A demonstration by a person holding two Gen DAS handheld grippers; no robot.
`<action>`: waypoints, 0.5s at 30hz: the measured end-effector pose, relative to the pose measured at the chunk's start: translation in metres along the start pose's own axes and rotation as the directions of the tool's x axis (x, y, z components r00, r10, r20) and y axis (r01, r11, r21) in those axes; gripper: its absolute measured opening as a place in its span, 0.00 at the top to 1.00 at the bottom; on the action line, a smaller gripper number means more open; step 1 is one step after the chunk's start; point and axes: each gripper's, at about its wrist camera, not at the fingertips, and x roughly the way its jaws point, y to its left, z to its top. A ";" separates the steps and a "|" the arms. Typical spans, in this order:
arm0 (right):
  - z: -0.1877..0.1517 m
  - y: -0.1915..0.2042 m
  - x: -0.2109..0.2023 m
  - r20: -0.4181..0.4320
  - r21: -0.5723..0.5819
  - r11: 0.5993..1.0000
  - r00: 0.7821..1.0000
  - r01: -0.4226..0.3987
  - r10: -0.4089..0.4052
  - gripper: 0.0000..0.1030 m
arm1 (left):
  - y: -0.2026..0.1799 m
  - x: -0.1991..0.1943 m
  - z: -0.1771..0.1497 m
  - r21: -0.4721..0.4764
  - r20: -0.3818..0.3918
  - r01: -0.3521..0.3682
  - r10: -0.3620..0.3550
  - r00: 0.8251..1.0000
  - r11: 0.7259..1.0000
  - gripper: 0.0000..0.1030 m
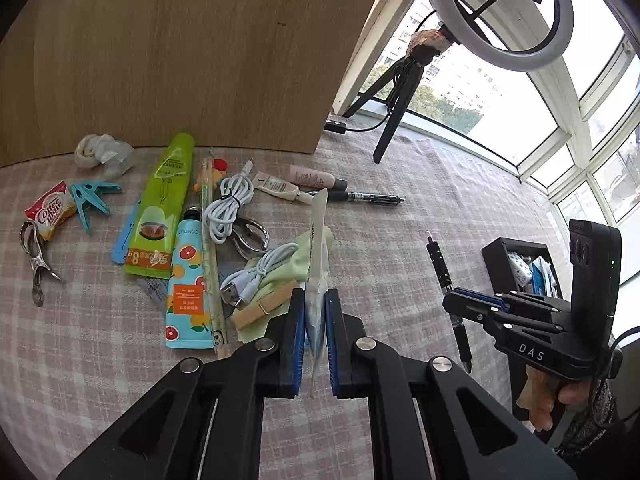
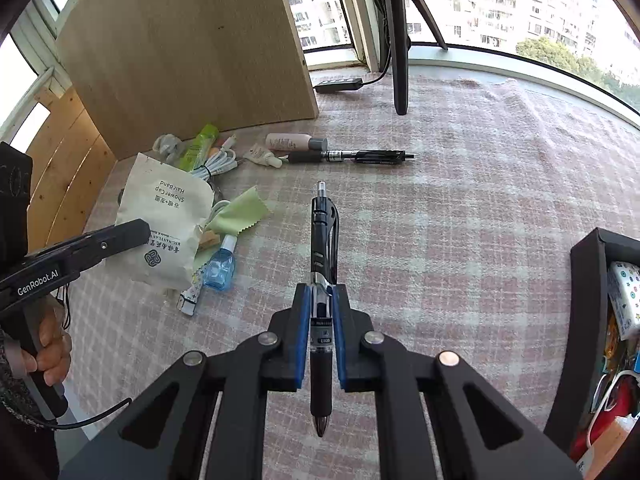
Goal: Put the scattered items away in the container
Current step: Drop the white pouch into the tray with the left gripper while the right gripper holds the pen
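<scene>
My left gripper [image 1: 315, 304] is shut on a white shower-cap packet [image 1: 319, 240], held edge-on above the pile; the right wrist view shows the packet's flat face [image 2: 164, 216]. My right gripper [image 2: 320, 292] is shut on a black pen [image 2: 323, 256], pointing forward above the cloth; it also shows in the left wrist view [image 1: 444, 268]. The black container [image 2: 588, 320] stands at the right, holding several items; the left wrist view shows it behind the right gripper [image 1: 496, 252]. Scattered items lie on the cloth: green pouch [image 1: 160, 208], hand cream tube [image 1: 188, 288], white cables [image 1: 228, 208].
A wooden board [image 1: 180, 52] stands behind the pile. A ring light on a tripod [image 1: 400, 92] stands at the back. Another black pen [image 2: 360, 156], a pink tube [image 2: 292, 142], a blue bottle [image 2: 219, 268], blue clips [image 1: 90, 200], a clothespin [image 1: 262, 306] and a green cloth [image 2: 240, 214] lie on the checked tablecloth.
</scene>
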 end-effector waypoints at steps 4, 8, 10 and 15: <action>-0.002 -0.036 -0.041 0.064 0.066 0.998 0.998 0.012 -0.016 0.89 | -0.045 -0.003 0.010 0.052 0.012 0.082 -0.082 0.997 0.995 0.92; -0.014 -0.095 -0.097 0.128 0.166 0.984 0.989 0.058 -0.080 0.89 | -0.111 0.009 0.015 0.139 -0.012 0.178 -0.178 0.984 0.974 0.92; -0.023 -0.127 -0.126 0.156 0.222 0.970 0.978 0.102 -0.139 0.89 | -0.147 0.021 0.014 0.182 -0.032 0.221 -0.219 0.975 0.958 0.92; -0.056 -0.204 -0.186 0.174 0.373 0.903 0.939 0.214 -0.295 0.89 | -0.232 0.057 0.012 0.250 -0.106 0.314 -0.296 0.949 0.916 0.92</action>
